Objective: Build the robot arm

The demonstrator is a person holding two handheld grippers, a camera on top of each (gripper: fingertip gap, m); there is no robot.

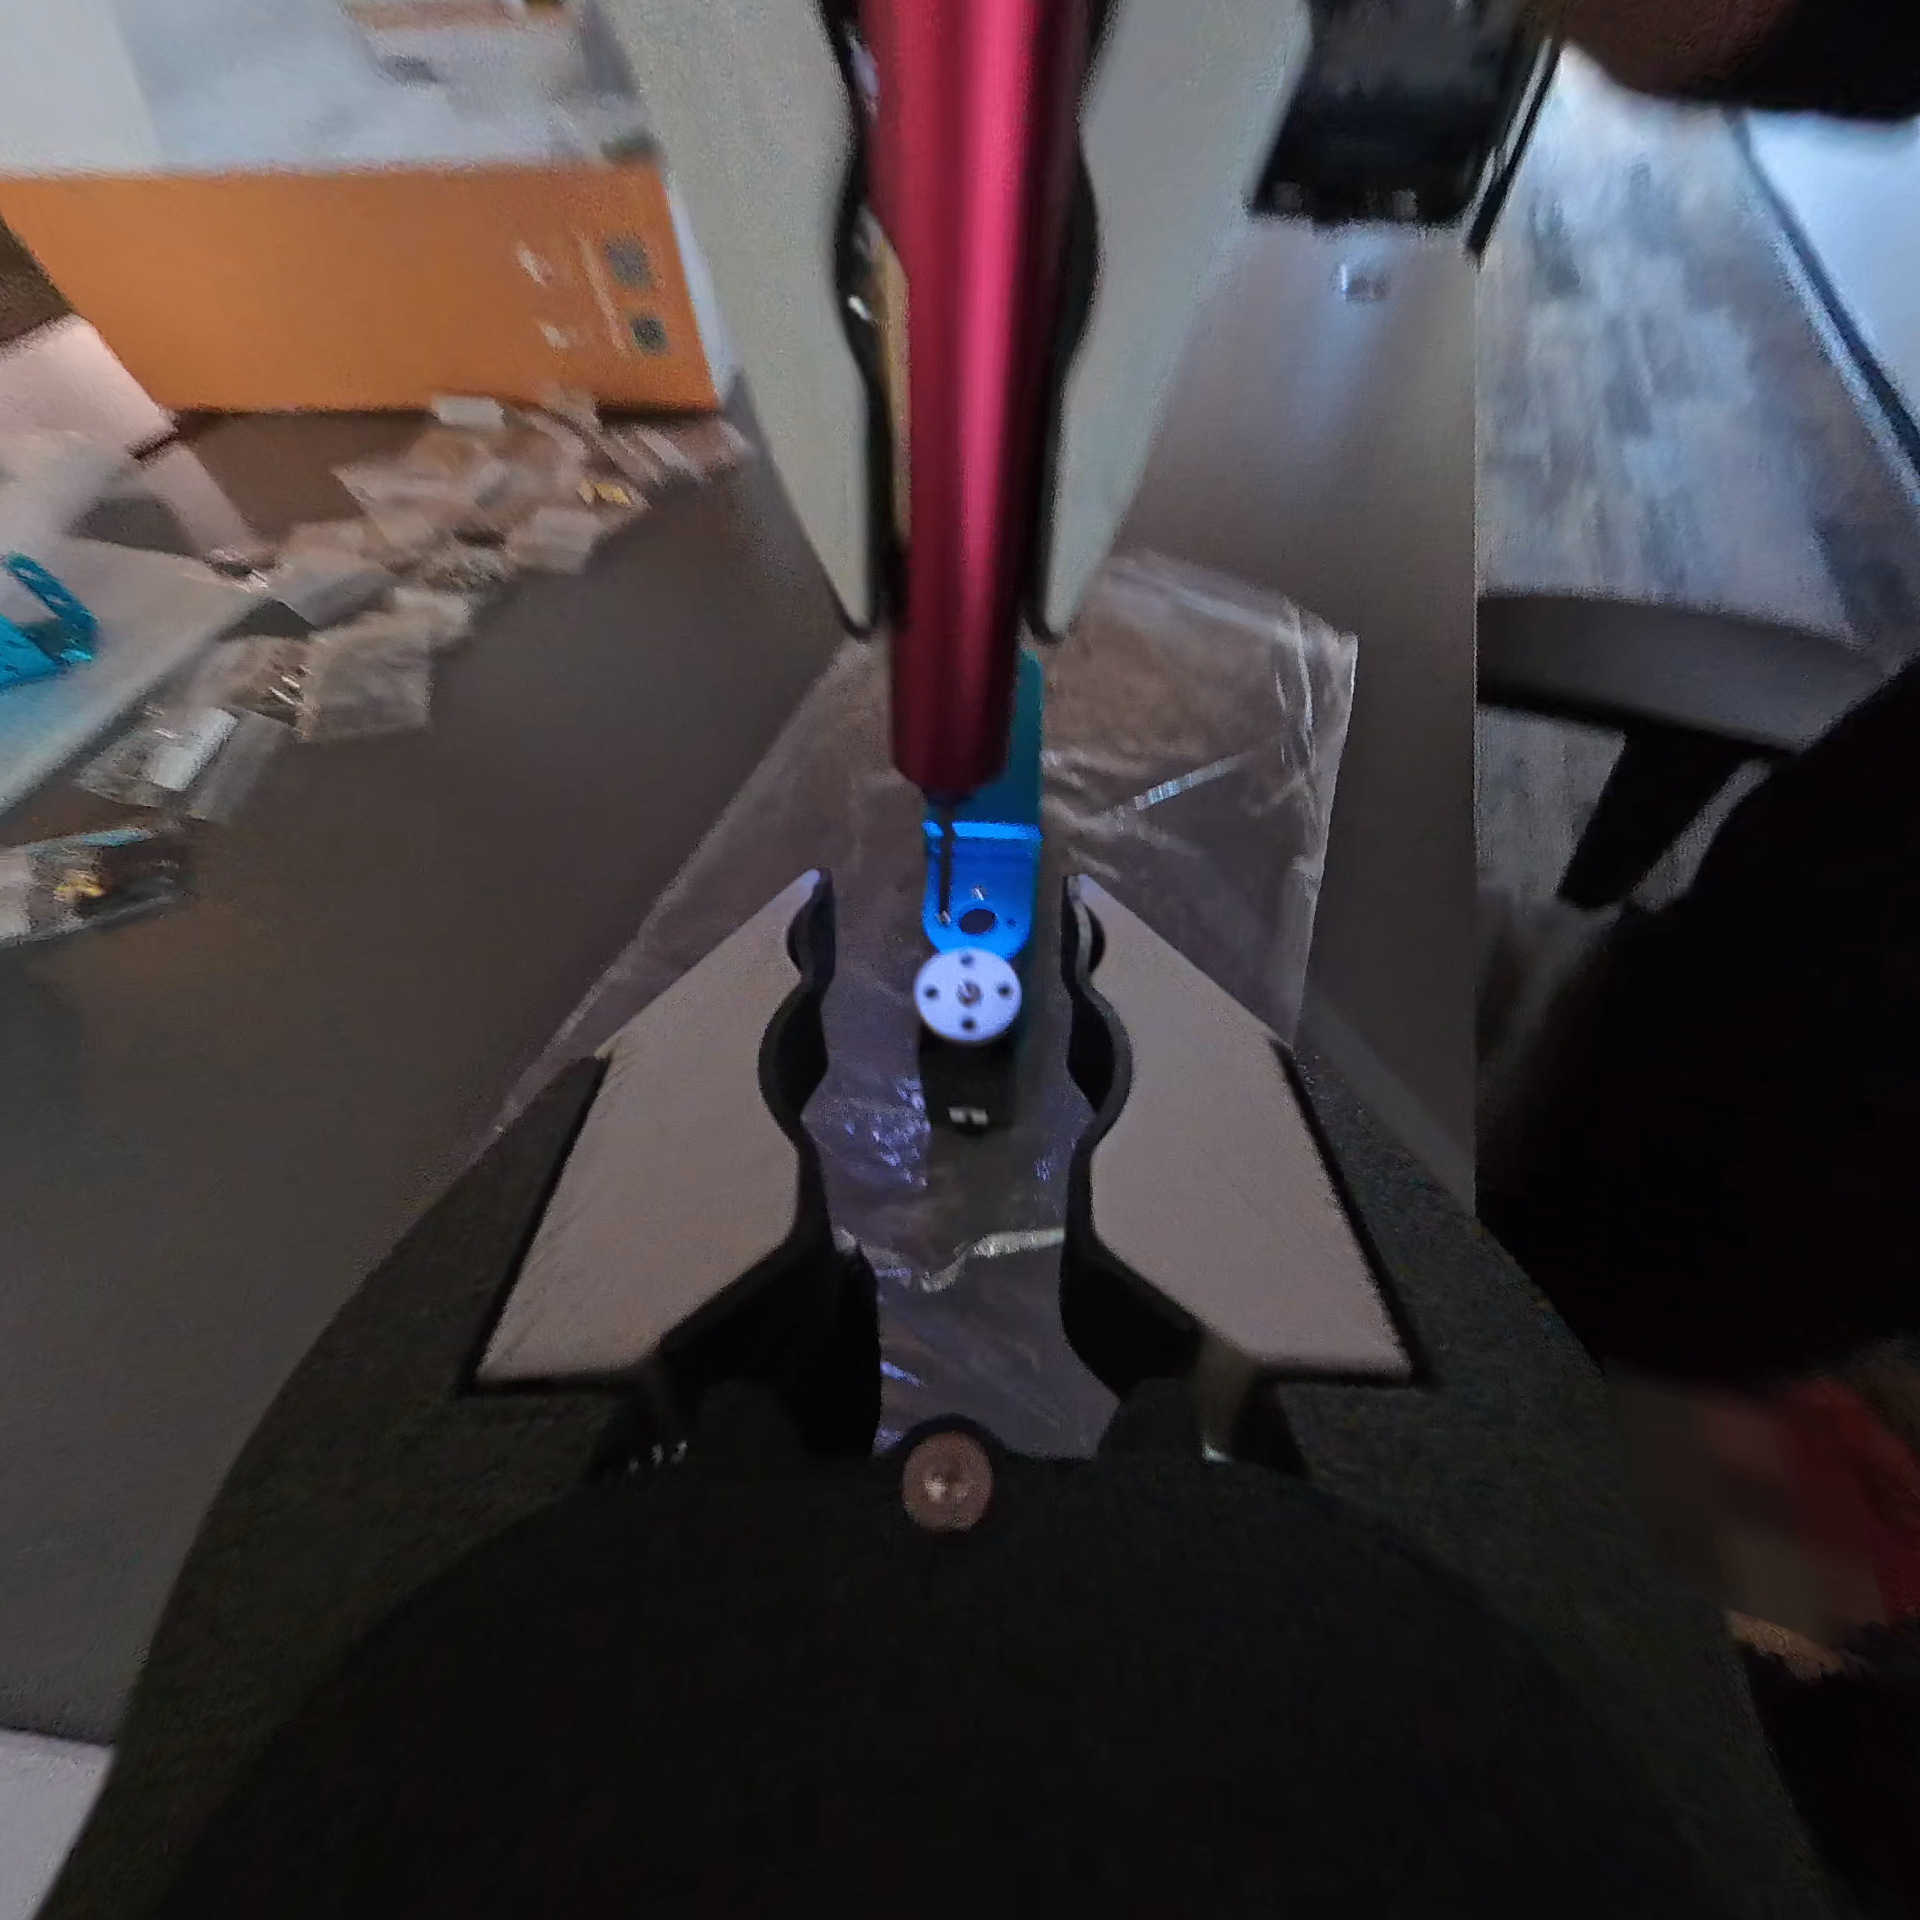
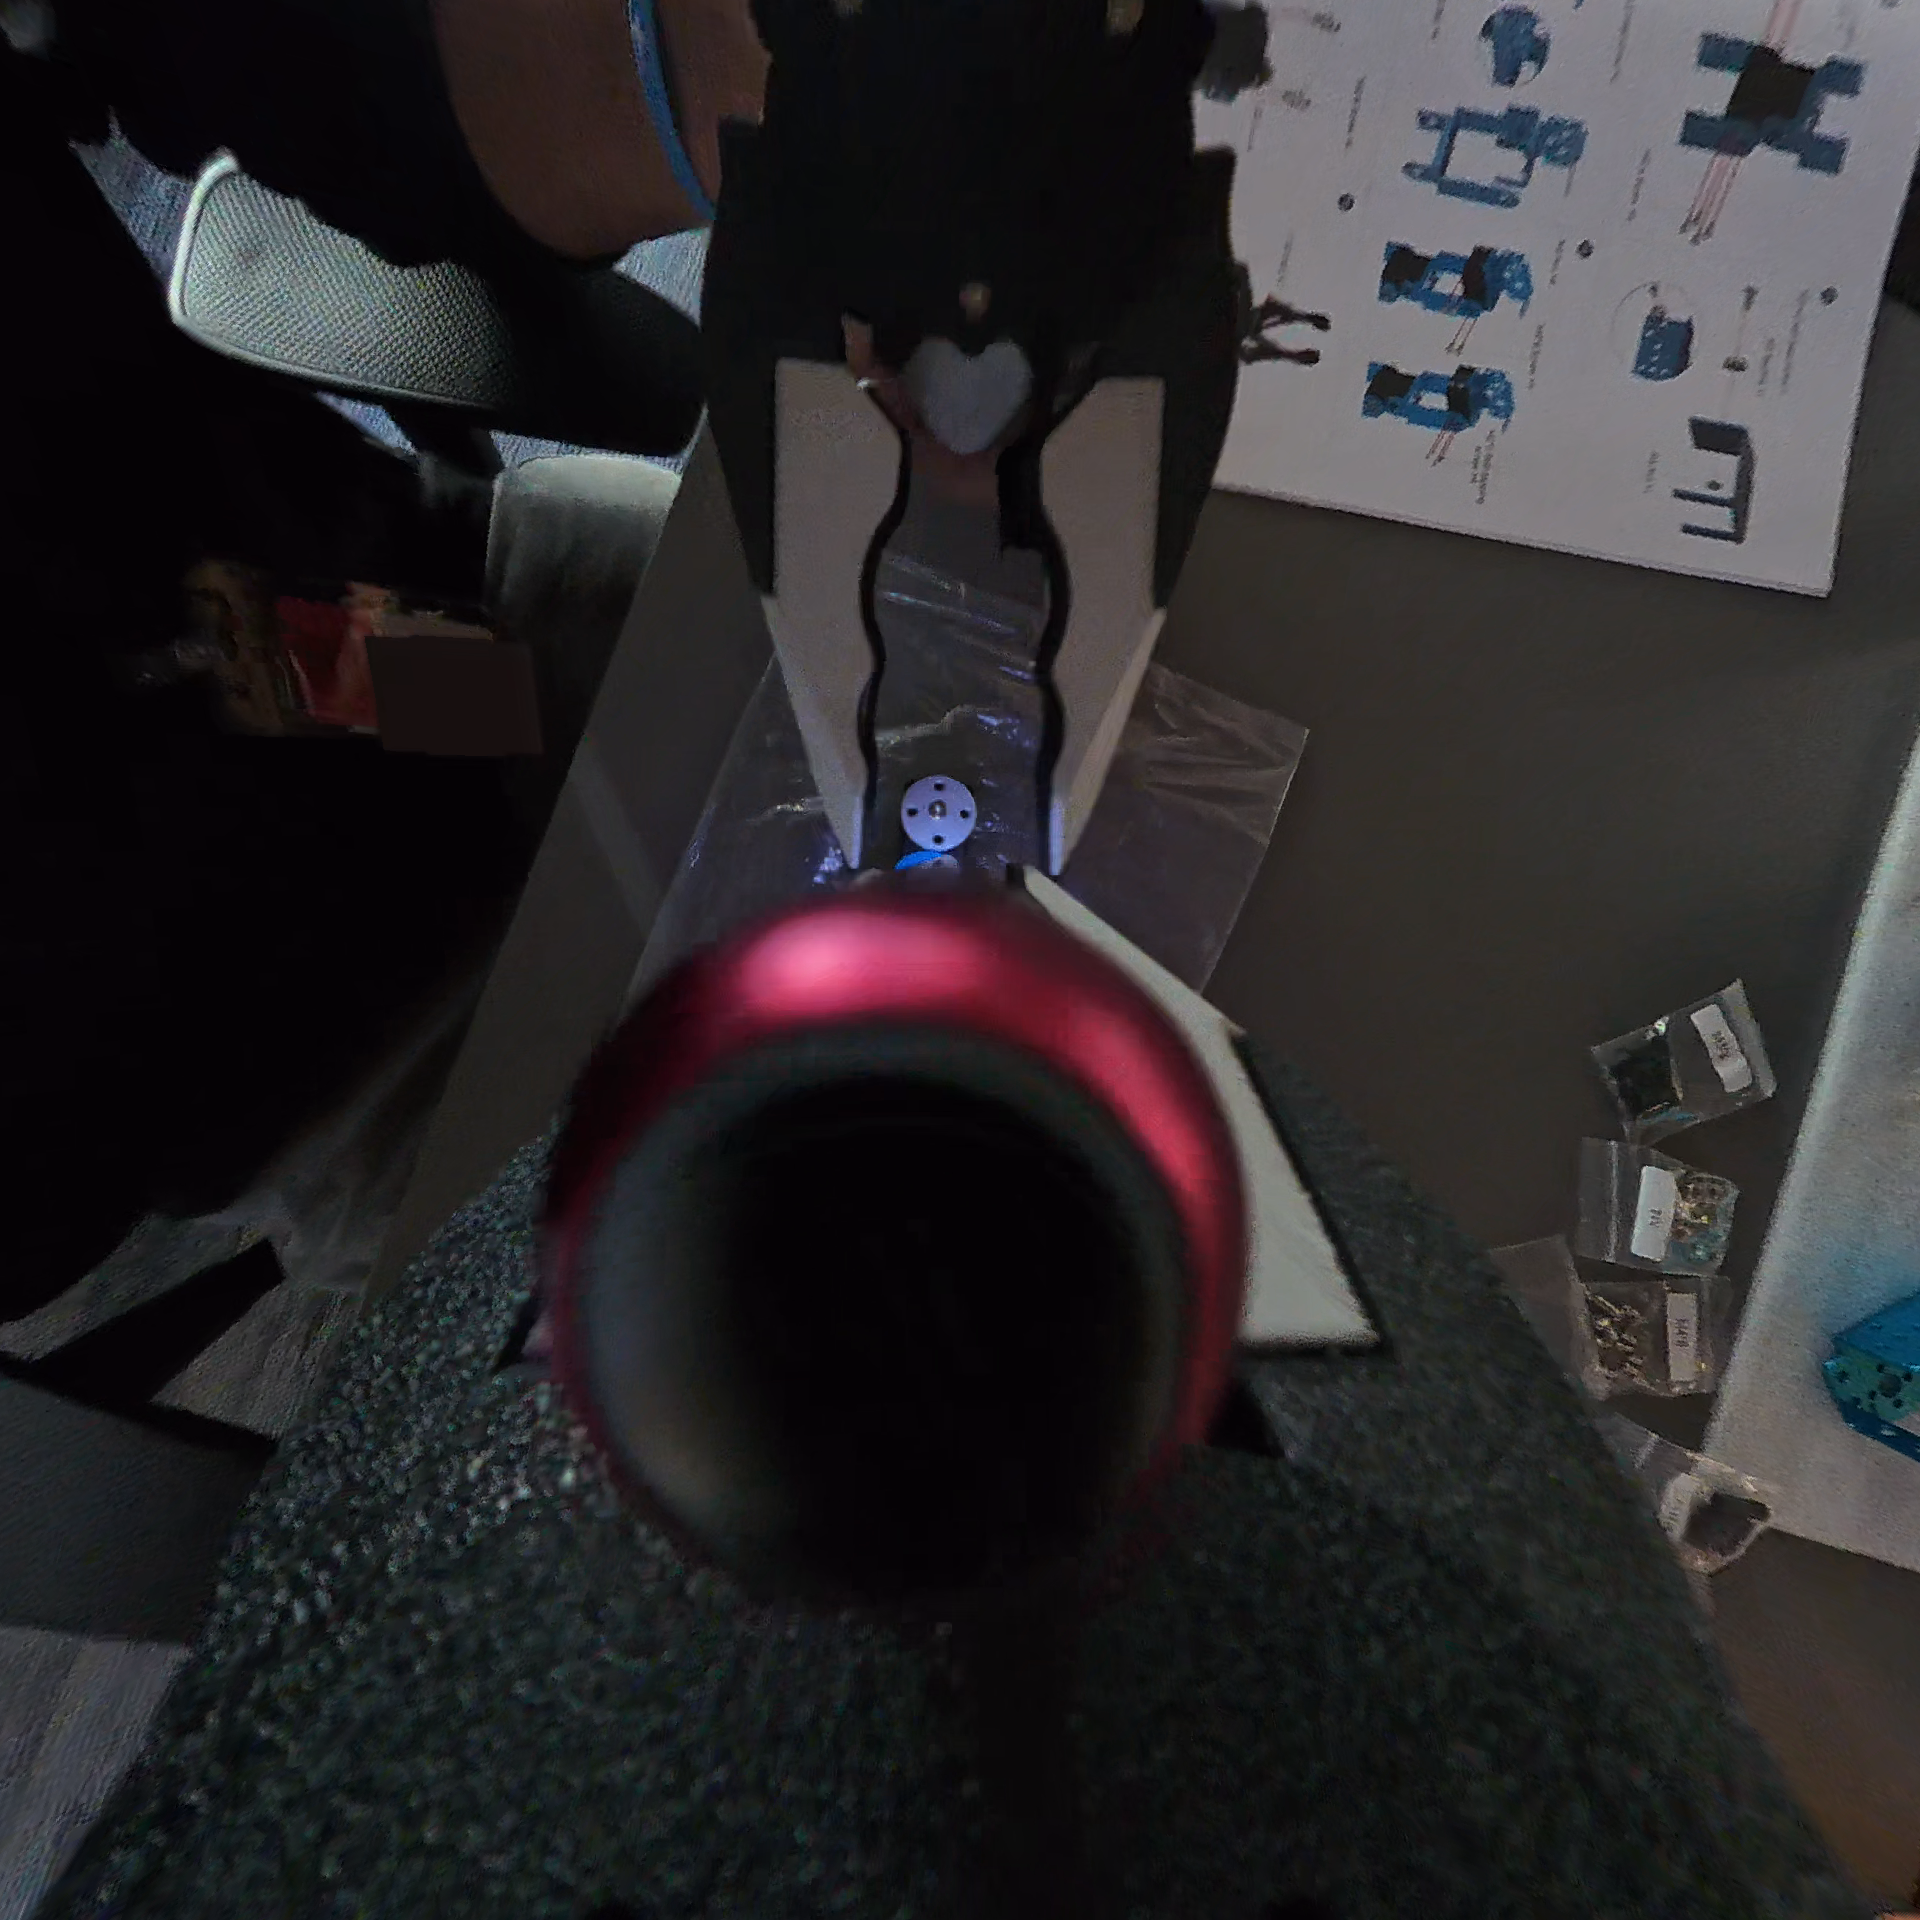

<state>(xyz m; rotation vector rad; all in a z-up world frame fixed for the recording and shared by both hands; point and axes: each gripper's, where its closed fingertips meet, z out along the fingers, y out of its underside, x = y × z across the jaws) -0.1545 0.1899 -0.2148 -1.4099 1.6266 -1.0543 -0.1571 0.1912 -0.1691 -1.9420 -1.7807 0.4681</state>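
A black servo (image 1: 971,1091) with a white round horn (image 1: 966,992) sits in a blue metal bracket (image 1: 982,883) on a clear plastic bag (image 1: 1195,748). My left gripper (image 1: 948,894) is open, with a finger on each side of the servo and a gap to it. My right gripper (image 1: 956,623) comes in from opposite, shut on a red screwdriver (image 1: 961,416) whose tip rests on the bracket beside the horn. In the right wrist view the screwdriver's rear end (image 2: 894,1247) fills the middle and hides most of my right gripper (image 2: 935,894). The left gripper (image 2: 956,842) and the horn (image 2: 935,805) show beyond it.
An orange box (image 1: 343,291) and several small bags of hardware (image 1: 416,582) lie on the brown table (image 1: 520,935) to the left. A printed sheet with blue diagrams (image 2: 1558,281), more bags (image 2: 1662,1205) and a blue metal part (image 2: 1881,1371) are nearby. A chair (image 2: 312,291) stands past the table edge. The tips of one gripper are about 5 centimeters away from the tips of the other. The black servo (image 1: 971,1091) lies some 5 centimeters from my left tips, 11 centimeters from my right tips.
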